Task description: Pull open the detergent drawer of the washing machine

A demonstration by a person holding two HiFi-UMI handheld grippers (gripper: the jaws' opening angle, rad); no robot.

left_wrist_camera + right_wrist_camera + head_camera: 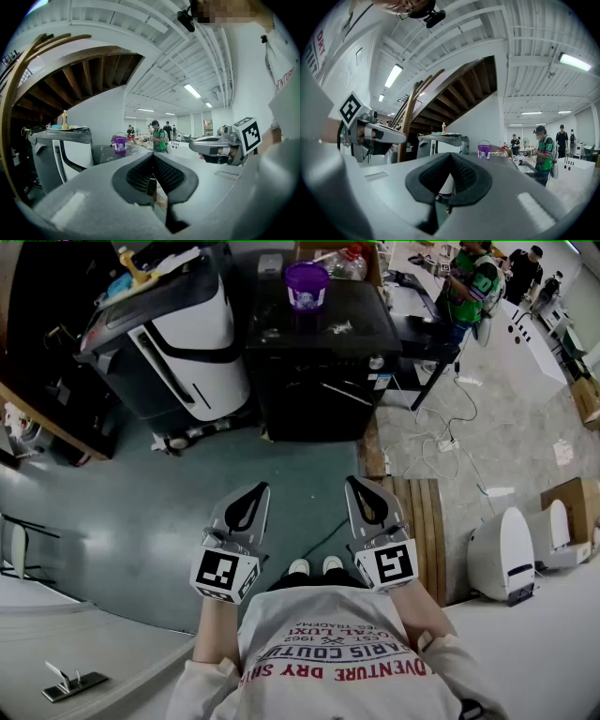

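Close in front of the person's chest, the left tool (255, 491) and the right tool (356, 484) are held side by side, a little apart, both pointing level and forward. Each tool is clenched, its pads meeting with nothing between them. The two gripper views show only the room beyond the closed tips. This reads as a carrying pose, with the tools shut and tucked near the body and no reach begun. Below the tools, the person's shoes (314, 566) stand on a grey-green floor (141, 512). A wooden pallet (422, 521) lies just to their right.

Across the floor, well apart from both tools, two appliances stand side by side along its far edge. Straight ahead is a black appliance (319, 362) with a purple bucket (307, 284) on its top, near the back edge. To its left stands a white and grey appliance (178, 343) with a yellow bottle (131, 263) on its top. Either could be the washing machine; which one cannot be told from here. The detergent drawer is too small to make out on either front.

Judging by the gap, the task has not really started. The person would need to come much closer before a tool could open and catch the drawer front. Other people (473, 282) stand near the far right corner of the floor.
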